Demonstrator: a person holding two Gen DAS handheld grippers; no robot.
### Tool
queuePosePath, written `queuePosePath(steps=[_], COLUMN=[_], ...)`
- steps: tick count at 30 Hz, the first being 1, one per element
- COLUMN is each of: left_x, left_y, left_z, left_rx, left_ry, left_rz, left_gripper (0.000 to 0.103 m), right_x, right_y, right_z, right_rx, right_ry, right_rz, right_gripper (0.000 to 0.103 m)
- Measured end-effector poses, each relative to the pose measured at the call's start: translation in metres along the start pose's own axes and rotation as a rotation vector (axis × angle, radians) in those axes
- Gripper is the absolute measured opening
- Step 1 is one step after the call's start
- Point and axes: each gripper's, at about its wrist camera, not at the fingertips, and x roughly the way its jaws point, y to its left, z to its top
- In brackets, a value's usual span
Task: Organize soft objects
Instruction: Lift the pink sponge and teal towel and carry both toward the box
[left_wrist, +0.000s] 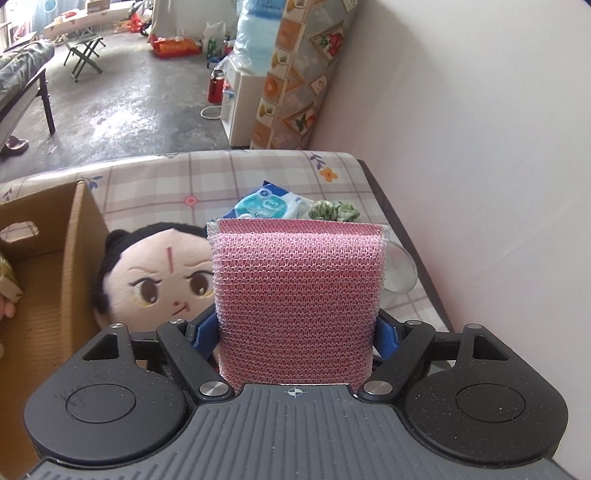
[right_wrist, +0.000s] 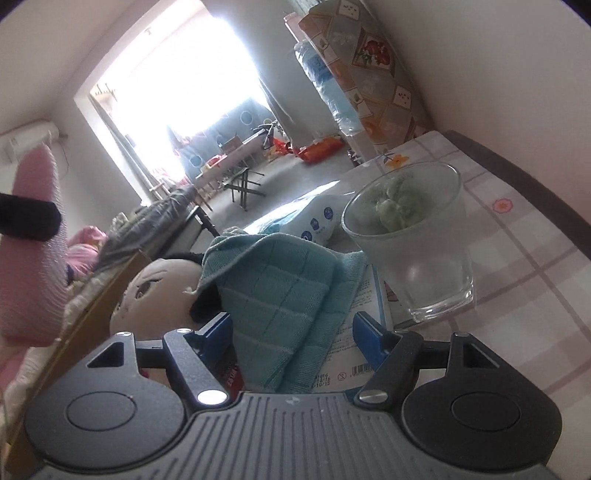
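Observation:
My left gripper is shut on a pink mesh sponge and holds it upright above the table, right of an open cardboard box. A plush doll with black hair lies between box and sponge. My right gripper has its blue fingers around a folded teal cloth; the jaws stand wide and I cannot tell if they press it. The doll and the sponge also show in the right wrist view.
A clear glass stands right of the cloth, a green scrunchie behind it. A wet-wipe pack lies farther back. The checked tablecloth ends at a white wall on the right.

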Motion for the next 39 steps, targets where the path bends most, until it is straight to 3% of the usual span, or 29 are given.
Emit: queuePosePath(steps=[8, 12, 14, 17, 27, 33, 39], left_x=[-0.025, -0.035, -0.042, -0.053, -0.082, -0.114, -0.147], left_y=[0.03, 0.041, 0.046, 0.054, 0.07, 0.082, 0.107], left_z=[-0.008, -0.012, -0.015, -0.017, -0.029, -0.04, -0.052], left_rx=[-0.059, -0.079, -0.087, -0.1, -0.131, -0.131, -0.165], left_ry=[-0.05, -0.067, -0.079, -0.106, -0.162, -0.223, -0.295], left_rz=[-0.065, -0.079, -0.087, -0.094, -0.12, -0.153, -0.172], left_gripper=[0.08, 0.08, 0.08, 0.08, 0.08, 0.08, 0.08], right_x=[0.029, 0.038, 0.037, 0.031, -0.021, -0.071, -0.117], right_y=[0.043, 0.06, 0.065, 0.066, 0.05, 0.073, 0.119], right_z=[-0.001, -0.008, -0.011, -0.008, 0.009, 0.026, 0.044], right_rx=[-0.271, -0.4, -0.438, -0.402, -0.192, -0.182, -0.248], right_ry=[0.063, 0.082, 0.088, 0.094, 0.007, -0.102, -0.239], right_rz=[-0.167, -0.261, -0.294, -0.282, -0.167, -0.154, -0.142], right_gripper=[0.073, 0.058, 0.043, 0.025, 0.019, 0.018, 0.018])
